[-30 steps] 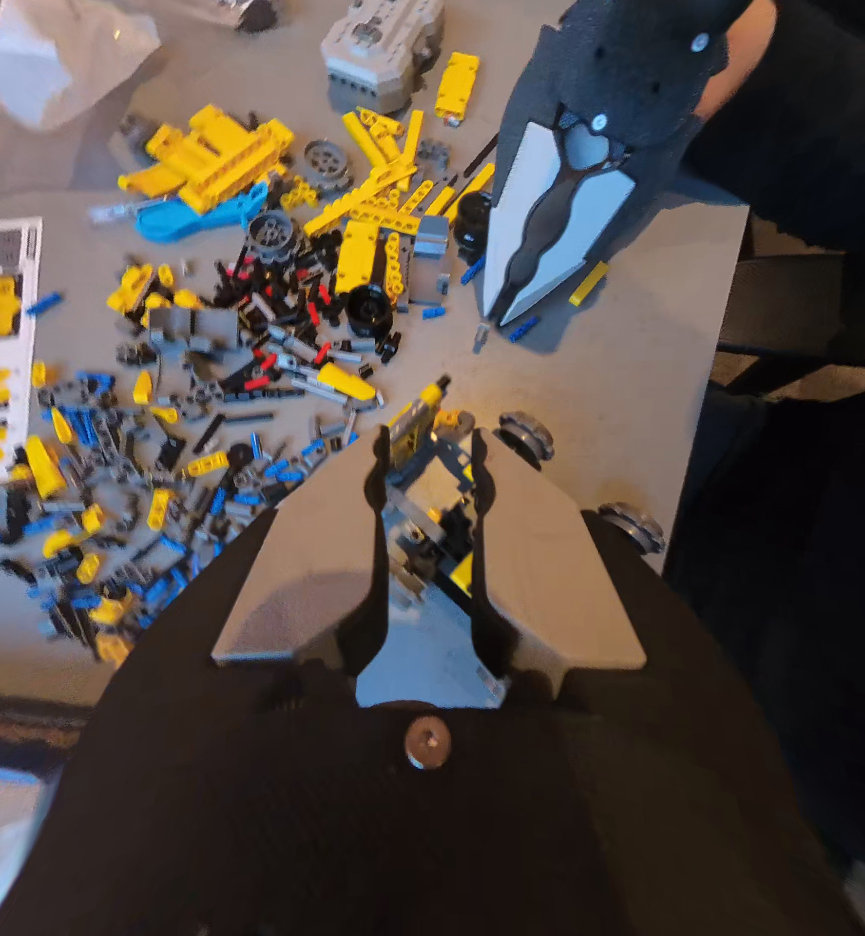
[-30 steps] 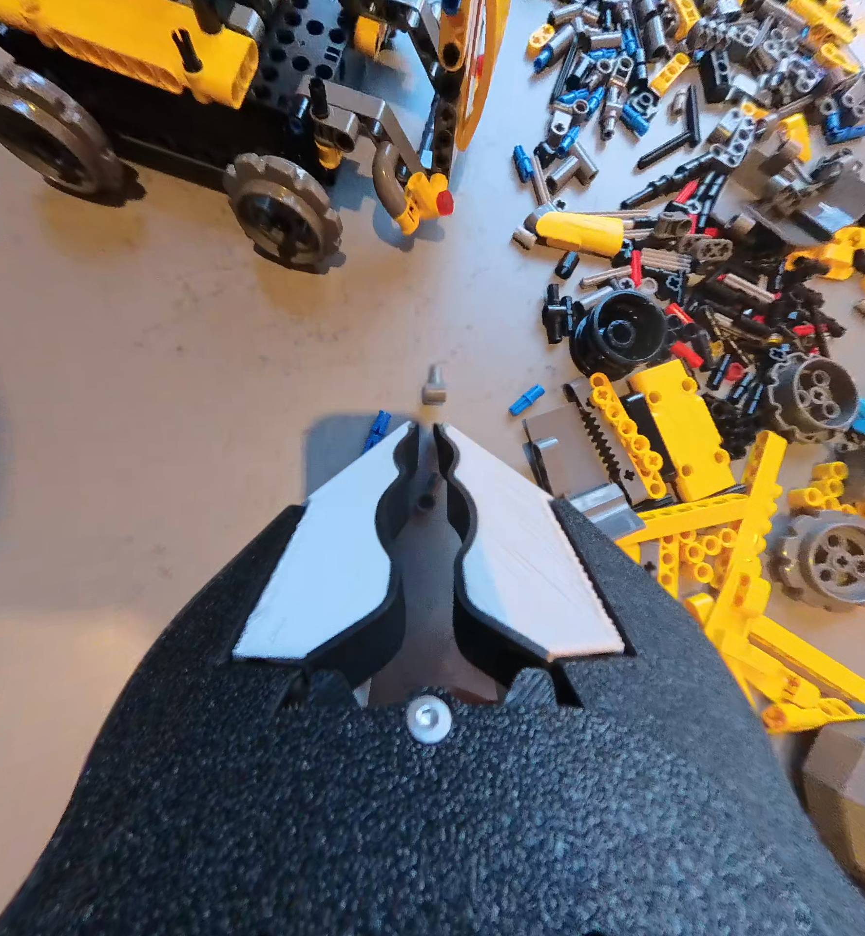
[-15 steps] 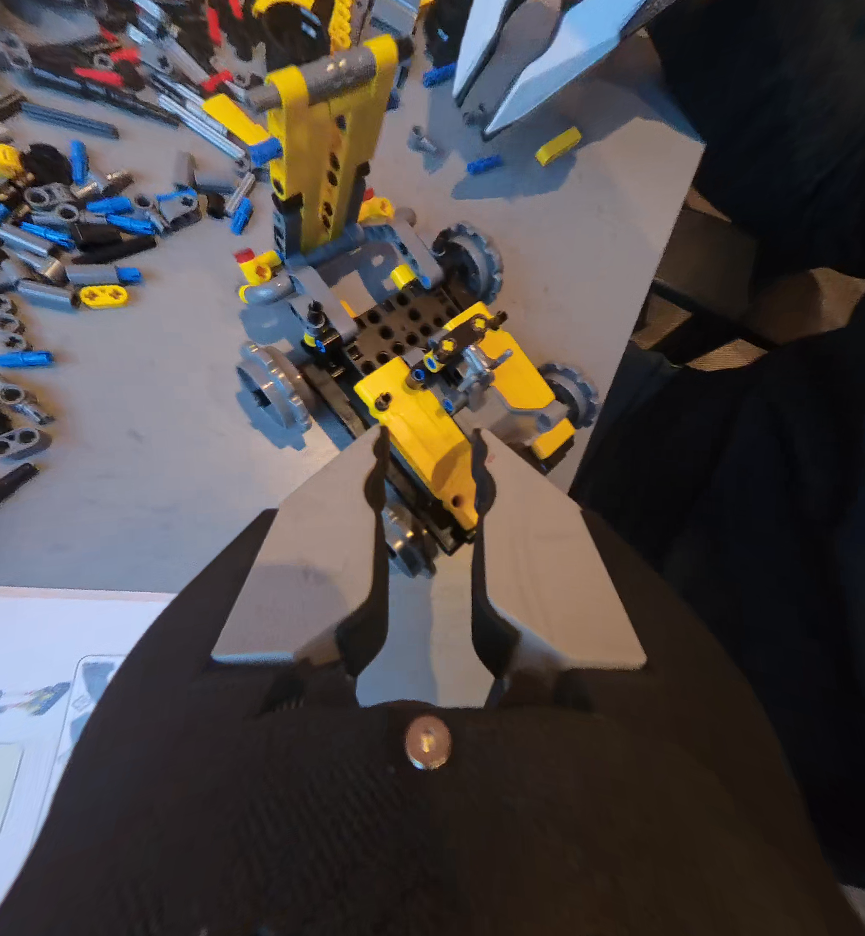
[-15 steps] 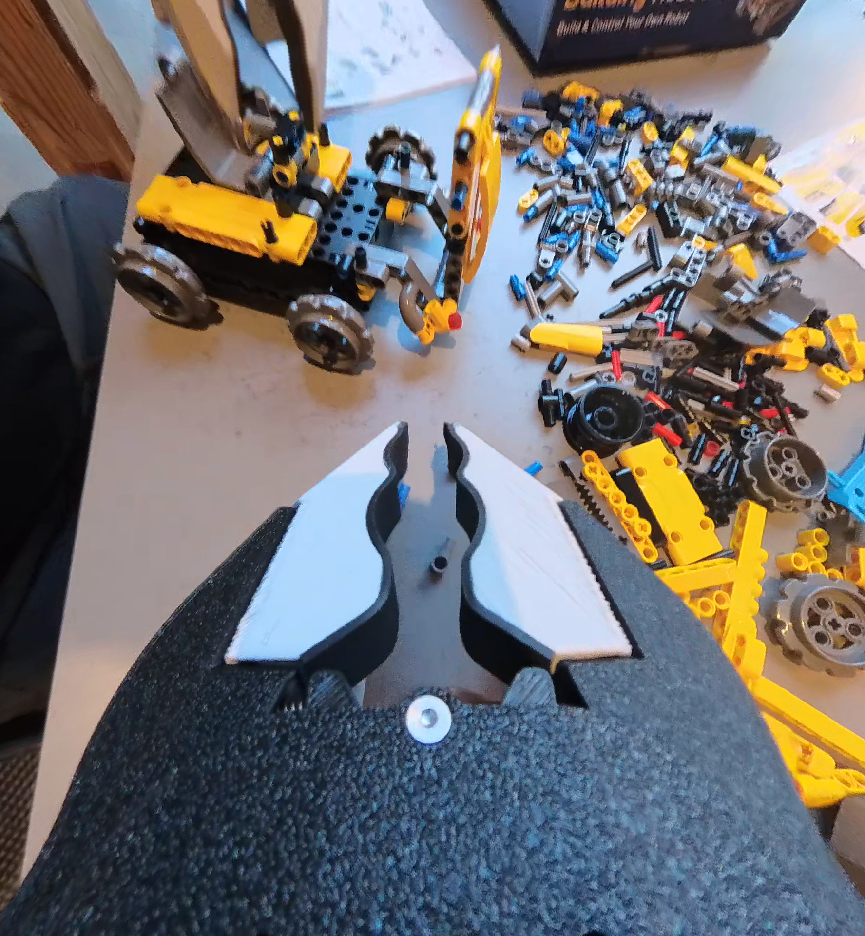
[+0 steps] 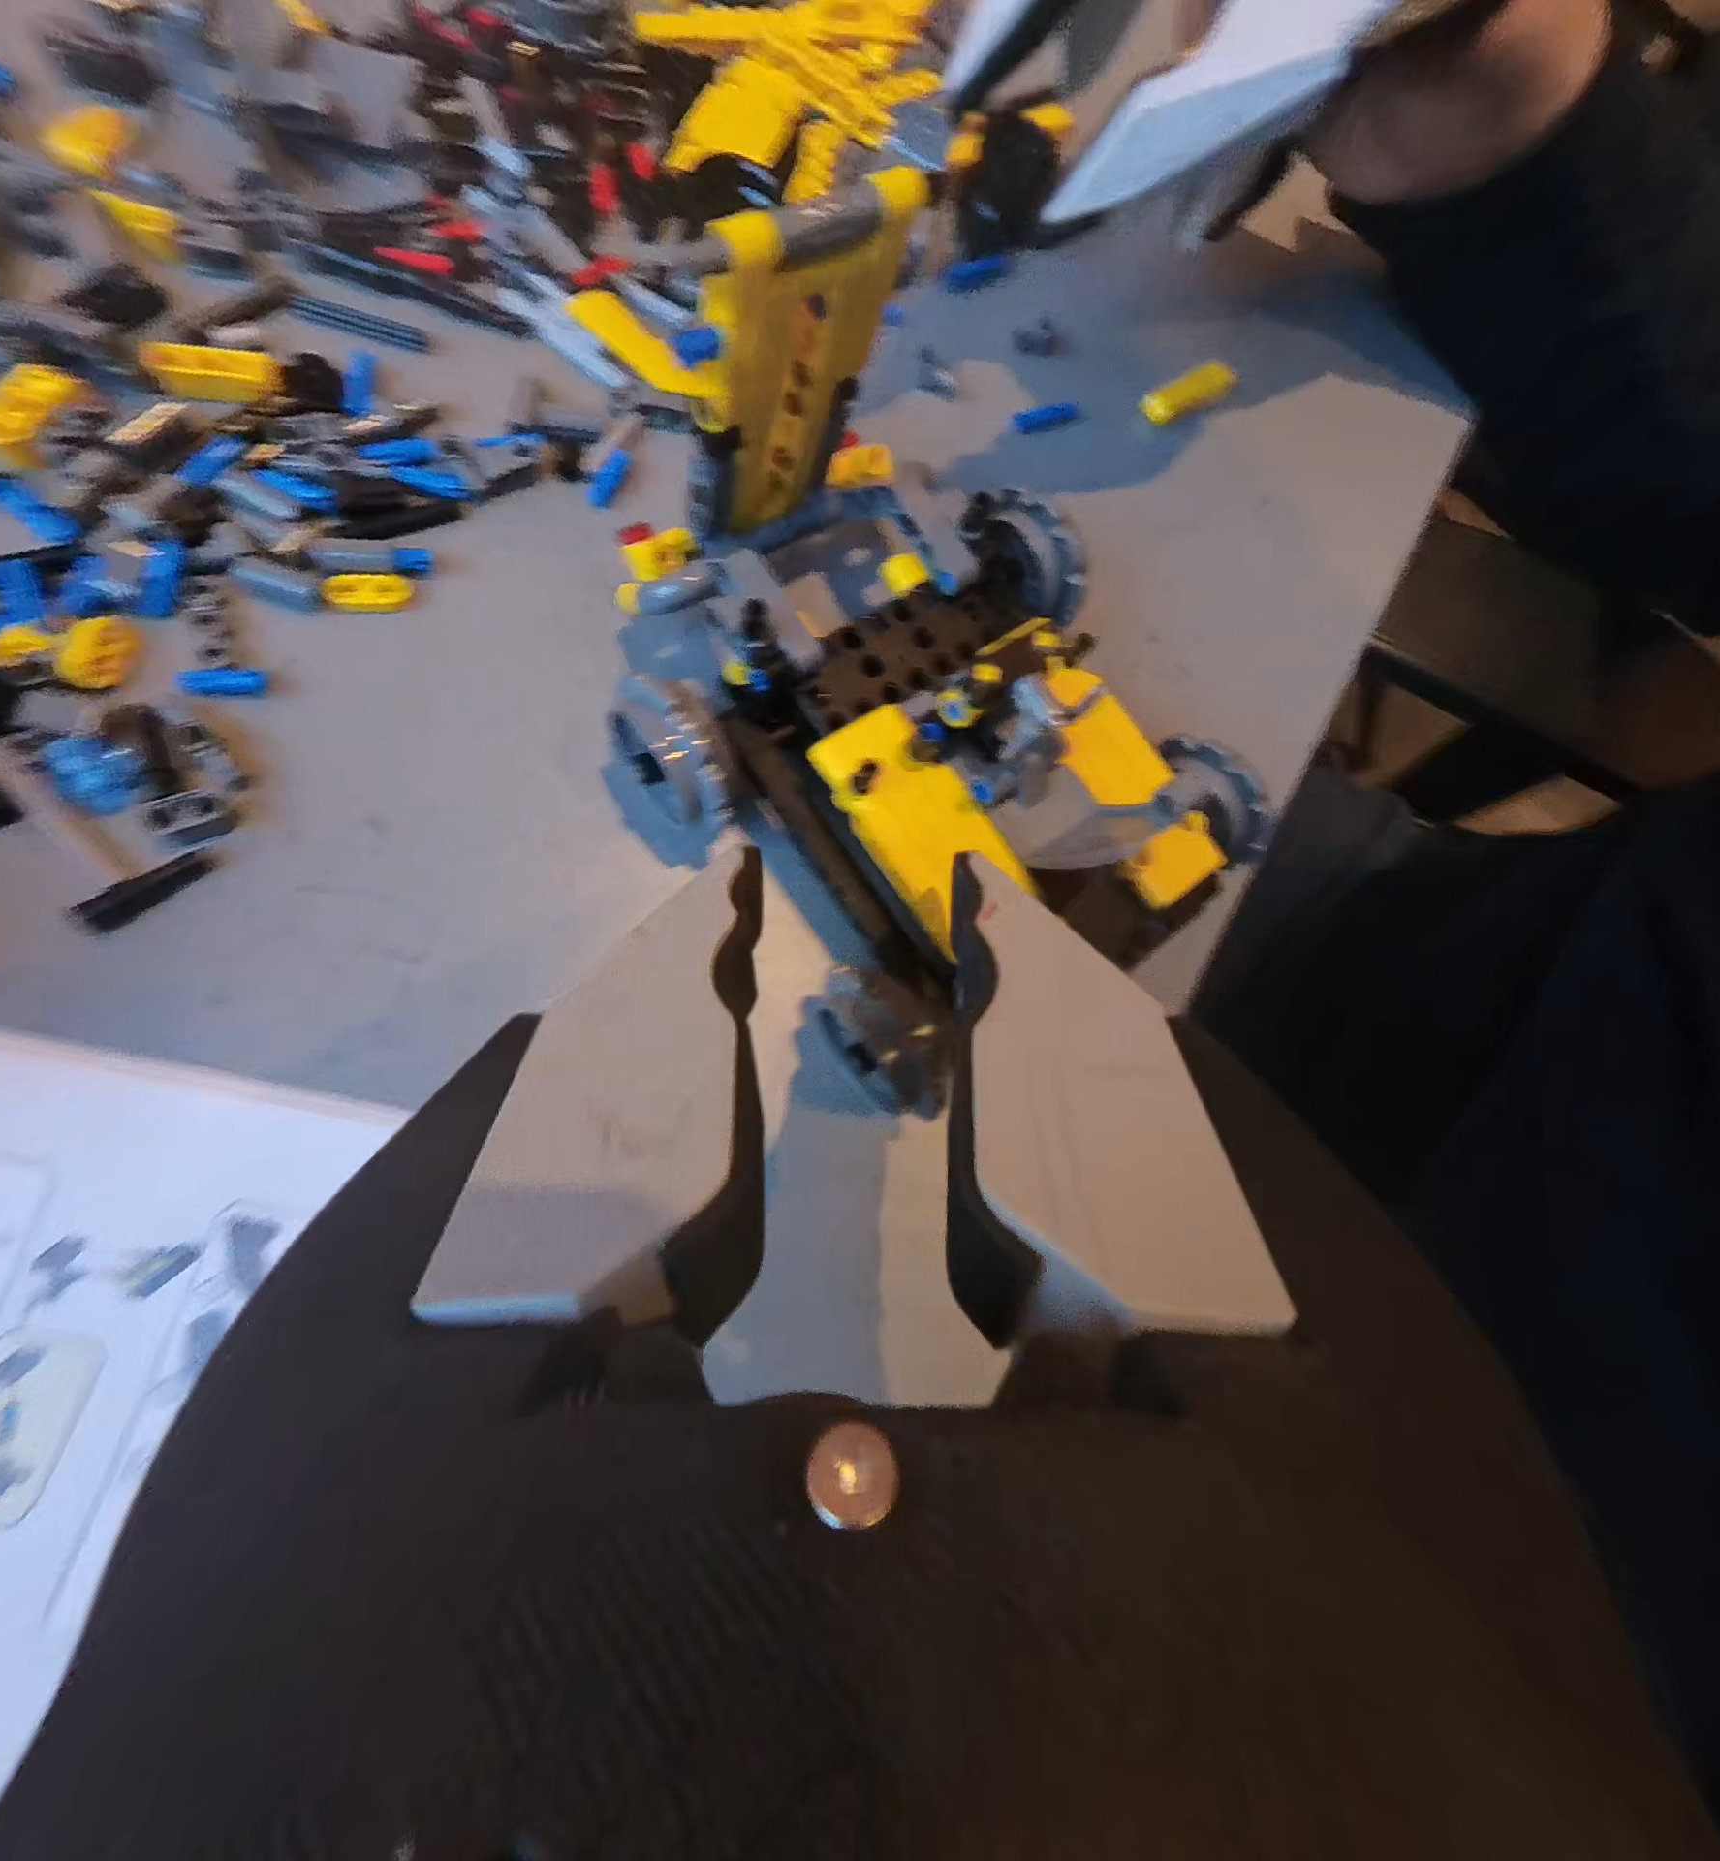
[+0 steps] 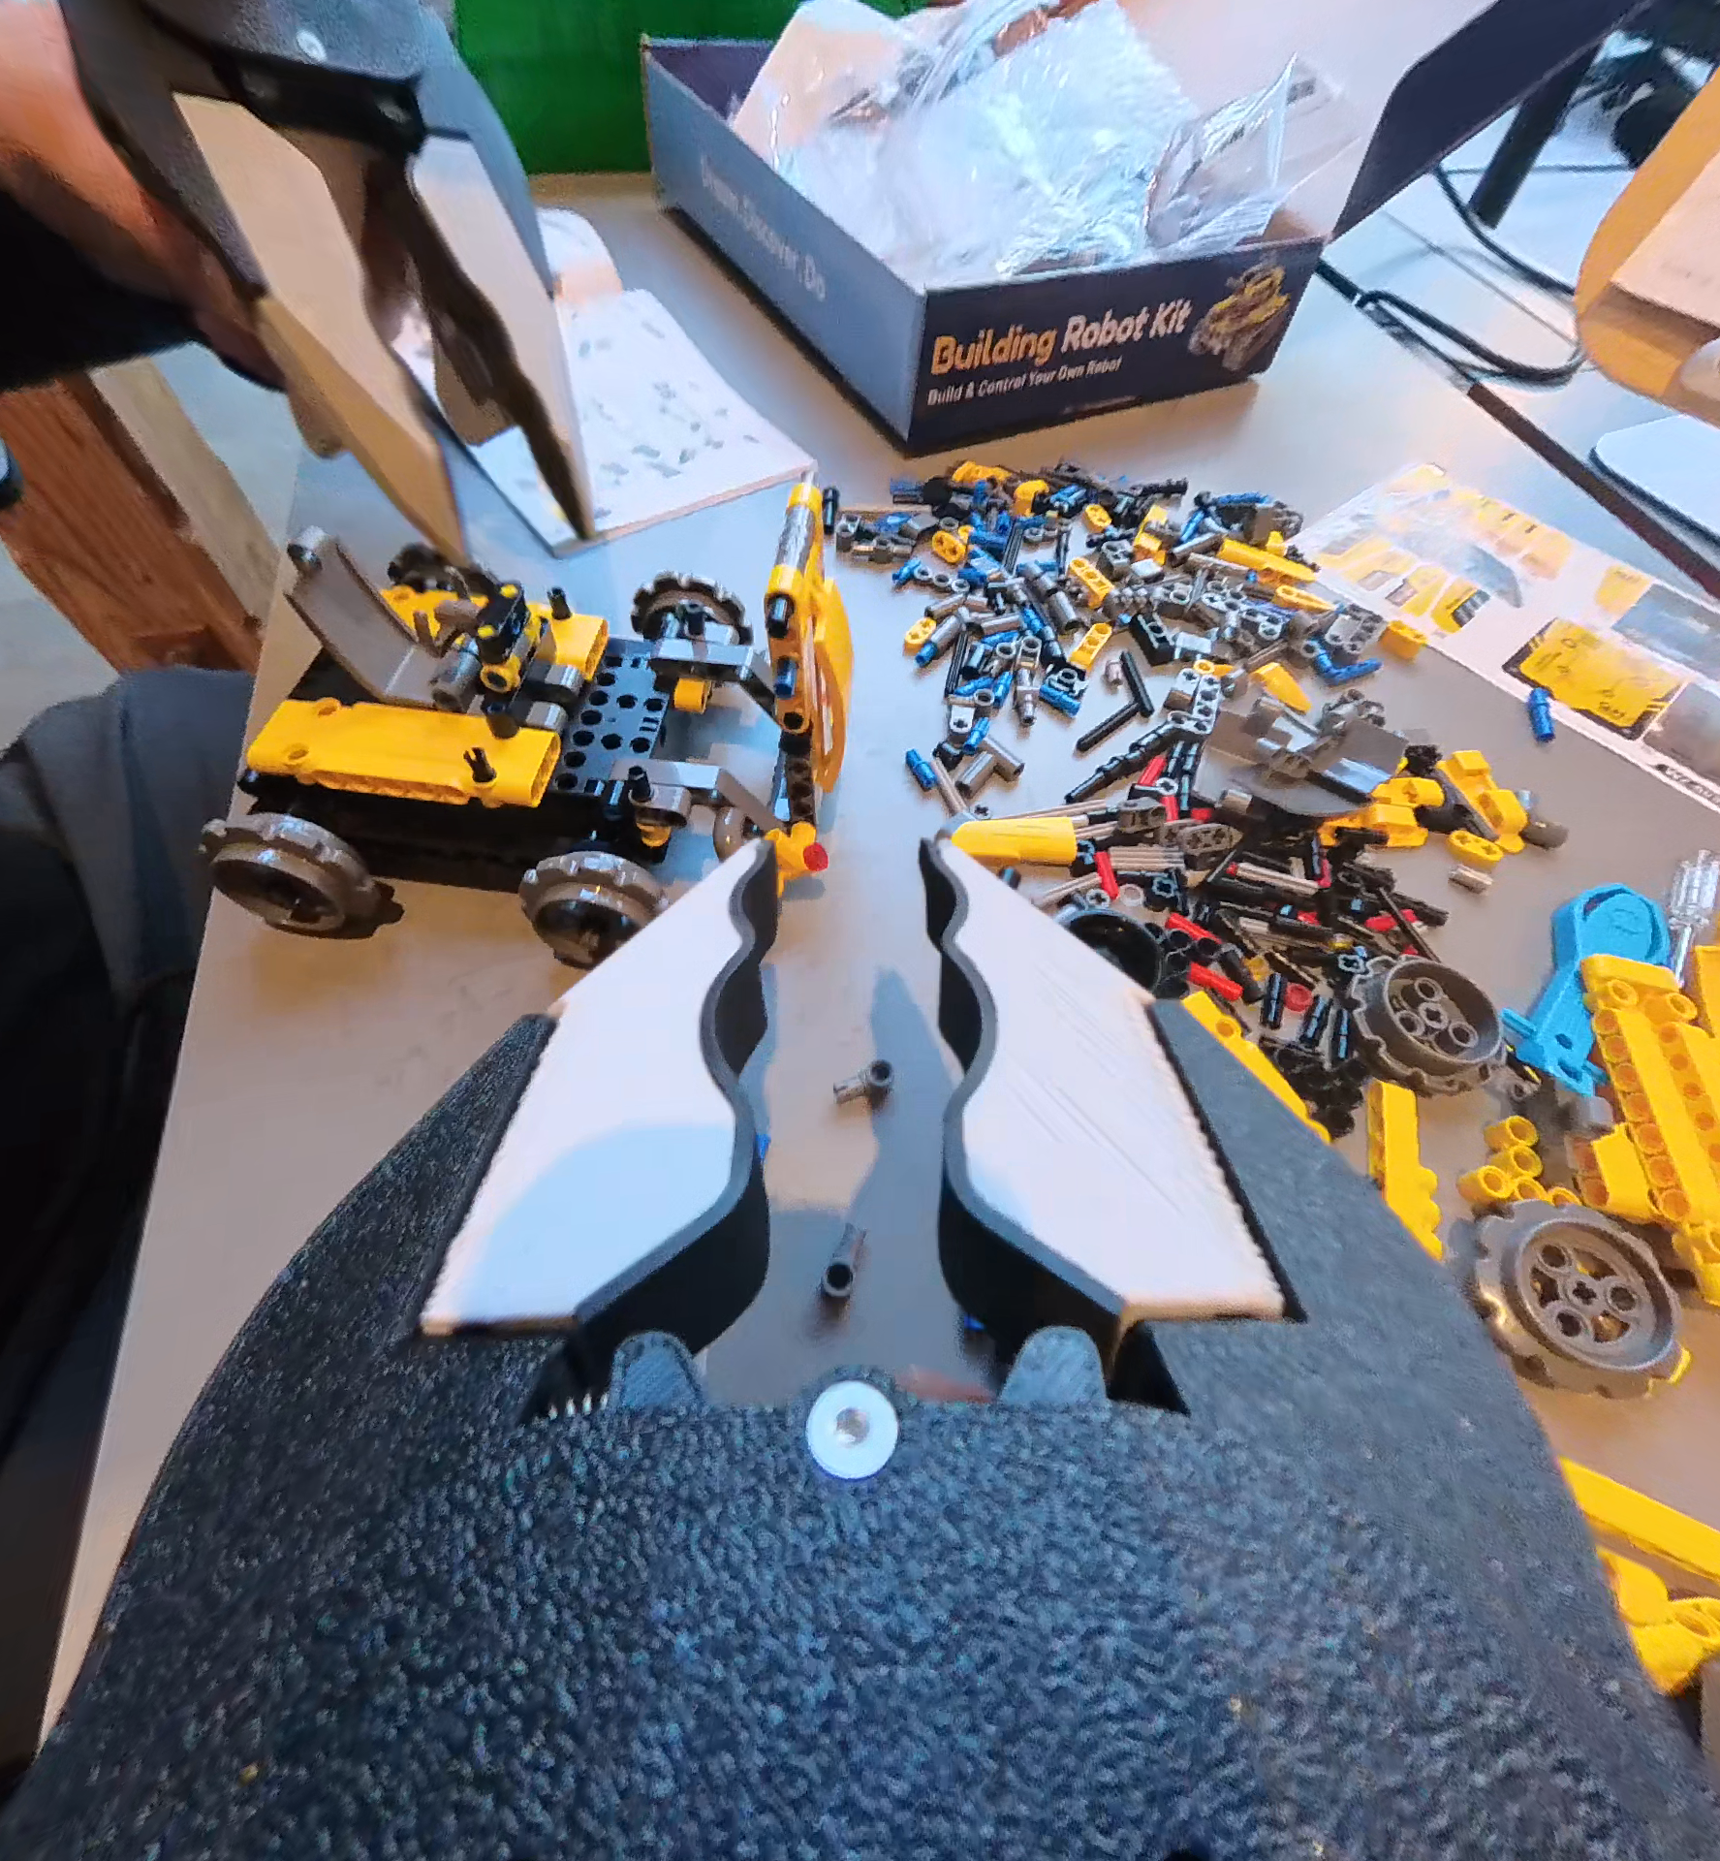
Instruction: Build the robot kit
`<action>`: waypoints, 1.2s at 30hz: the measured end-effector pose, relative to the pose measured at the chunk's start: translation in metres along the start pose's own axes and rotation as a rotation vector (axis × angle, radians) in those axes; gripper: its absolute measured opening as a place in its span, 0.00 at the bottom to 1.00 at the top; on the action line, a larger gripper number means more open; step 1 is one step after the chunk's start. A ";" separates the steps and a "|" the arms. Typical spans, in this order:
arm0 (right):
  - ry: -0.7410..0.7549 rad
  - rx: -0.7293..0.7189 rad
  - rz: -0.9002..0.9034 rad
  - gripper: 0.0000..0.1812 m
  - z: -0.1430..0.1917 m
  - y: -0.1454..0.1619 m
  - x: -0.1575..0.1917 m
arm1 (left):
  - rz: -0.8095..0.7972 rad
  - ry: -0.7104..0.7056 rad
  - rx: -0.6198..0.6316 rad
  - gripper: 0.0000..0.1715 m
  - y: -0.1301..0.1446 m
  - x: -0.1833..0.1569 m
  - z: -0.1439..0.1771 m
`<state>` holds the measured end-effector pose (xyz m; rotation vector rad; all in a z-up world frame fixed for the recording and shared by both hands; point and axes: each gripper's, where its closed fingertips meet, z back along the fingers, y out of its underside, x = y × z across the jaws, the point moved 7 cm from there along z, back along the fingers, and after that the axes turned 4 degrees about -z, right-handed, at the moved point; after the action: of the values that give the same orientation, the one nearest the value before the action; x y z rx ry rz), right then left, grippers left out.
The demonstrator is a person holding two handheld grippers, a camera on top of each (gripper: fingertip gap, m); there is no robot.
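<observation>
My left gripper (image 5: 855, 876) is spread, its 2 grey fingers holding nothing, and it hangs just above the rear of the partly built yellow-and-black brick vehicle with grey toothed wheels (image 5: 936, 745); whether it touches the vehicle I cannot tell, as the left wrist view is blurred. The vehicle stands near the edge of the grey table (image 5: 413, 906). My right gripper (image 6: 845, 856) is also spread and empty, raised above the table. Beneath its fingers lie 2 small dark connector pins (image 6: 864, 1083), apart from each other. To its right spreads a heap of loose yellow, blue, black and grey bricks (image 6: 1137, 705), with 2 loose grey wheels (image 6: 1580, 1299) nearer. A dark cardboard kit box holding clear plastic bags (image 6: 986, 201) sits beyond, and a white instruction booklet (image 6: 654, 423) beside it.
</observation>
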<state>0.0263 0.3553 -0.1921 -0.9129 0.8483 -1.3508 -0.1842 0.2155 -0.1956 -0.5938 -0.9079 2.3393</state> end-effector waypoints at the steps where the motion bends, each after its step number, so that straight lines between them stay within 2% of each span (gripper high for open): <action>1: 0.001 -0.014 0.000 0.17 -0.001 -0.002 0.001 | 0.016 -0.078 -0.012 0.20 0.001 0.008 0.003; 3: -0.028 -0.034 0.013 0.18 -0.005 -0.007 0.008 | 0.073 -0.240 -0.042 0.20 0.006 0.026 0.011; 5: -0.082 -0.052 0.040 0.18 -0.008 -0.011 0.019 | 0.150 -0.298 -0.083 0.19 0.013 0.037 0.017; 8: -0.222 -0.073 0.098 0.18 -0.008 -0.017 0.042 | 0.220 -0.303 -0.161 0.19 0.023 0.039 0.025; 11: -0.329 -0.119 0.187 0.16 -0.002 -0.023 0.062 | 0.184 -0.314 -0.224 0.20 0.037 0.029 0.032; 14: -0.451 -0.139 0.173 0.17 0.002 -0.026 0.073 | 0.145 -0.304 -0.255 0.20 0.058 0.013 0.035; 17: -0.464 -0.101 0.147 0.20 -0.005 -0.021 0.070 | 0.119 -0.294 -0.265 0.20 0.075 0.001 0.034; 22: -0.364 -0.049 0.100 0.21 -0.006 -0.018 0.063 | 0.035 -0.279 -0.245 0.21 0.086 -0.007 0.028; 25: -0.284 0.022 0.020 0.33 0.004 -0.009 0.061 | -0.011 -0.245 -0.254 0.22 0.089 -0.013 0.028; 26: -0.249 0.061 0.001 0.36 0.008 -0.004 0.060 | -0.023 -0.247 -0.251 0.23 0.089 -0.013 0.029; 31: -0.014 0.185 -0.053 0.38 0.032 0.016 0.055 | -0.064 -0.224 -0.308 0.26 0.088 -0.020 0.028; 32: 0.025 0.199 -0.052 0.37 0.035 0.017 0.056 | -0.073 -0.211 -0.310 0.26 0.088 -0.023 0.027; 34: 0.080 0.213 -0.027 0.28 0.040 0.018 0.059 | -0.088 -0.186 -0.334 0.26 0.087 -0.028 0.026; 36: 0.138 0.212 -0.001 0.28 0.040 0.015 0.061 | -0.087 -0.161 -0.366 0.26 0.086 -0.031 0.026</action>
<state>0.0716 0.2962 -0.1885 -0.6619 0.7915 -1.4865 -0.2045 0.1309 -0.2336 -0.5000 -1.4244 2.1798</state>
